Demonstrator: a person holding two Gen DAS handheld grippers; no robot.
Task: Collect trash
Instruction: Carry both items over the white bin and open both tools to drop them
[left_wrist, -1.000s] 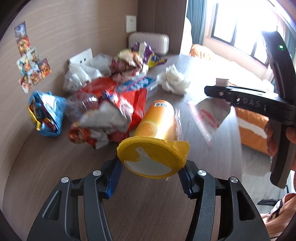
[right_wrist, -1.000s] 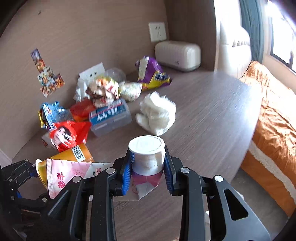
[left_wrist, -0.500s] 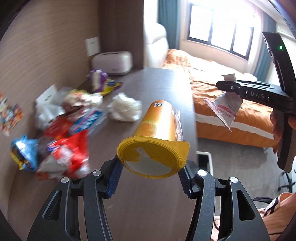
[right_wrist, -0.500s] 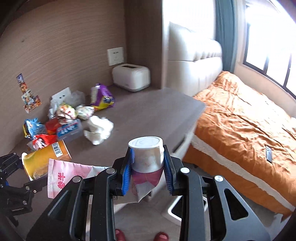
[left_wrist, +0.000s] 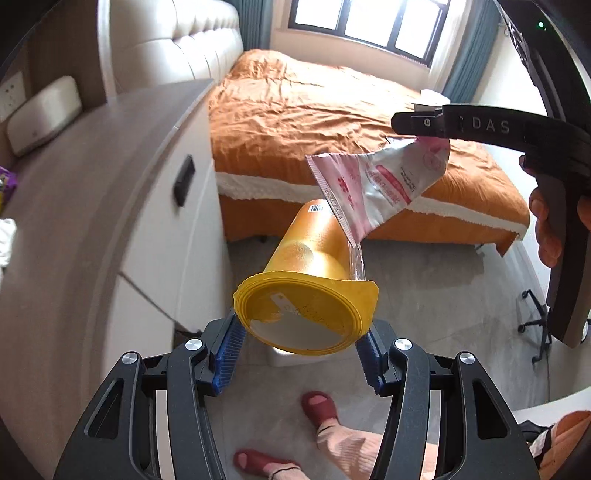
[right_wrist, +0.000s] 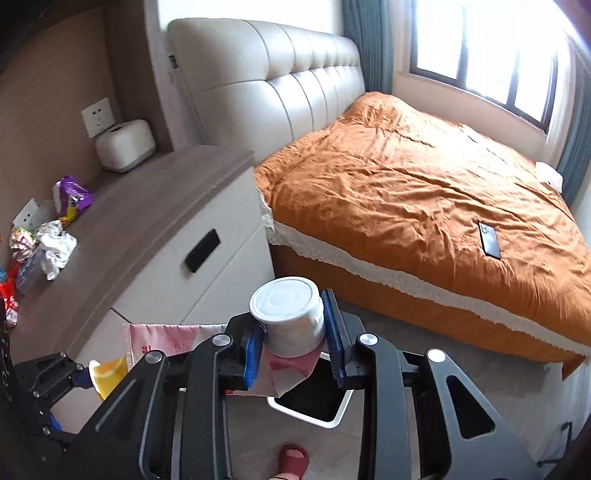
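Orange cup (left_wrist: 314, 254) clamped in left hand-held gripper (left_wrist: 301, 356), white cup (right_wrist: 290, 317) and pink wrapper (right_wrist: 166, 341) pinched in right hand-held gripper (right_wrist: 295, 339)

Both wrist cameras look down along their fingers, close over the floor; both share the orange bed (left_wrist: 332, 122) (right_wrist: 424, 192) and cabinet (left_wrist: 92, 206) (right_wrist: 155, 229).

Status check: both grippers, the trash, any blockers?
Left gripper shut on yellow paper cup. Right gripper shut on white tub and pink wrapper. White-rimmed bin below, unobstructed.
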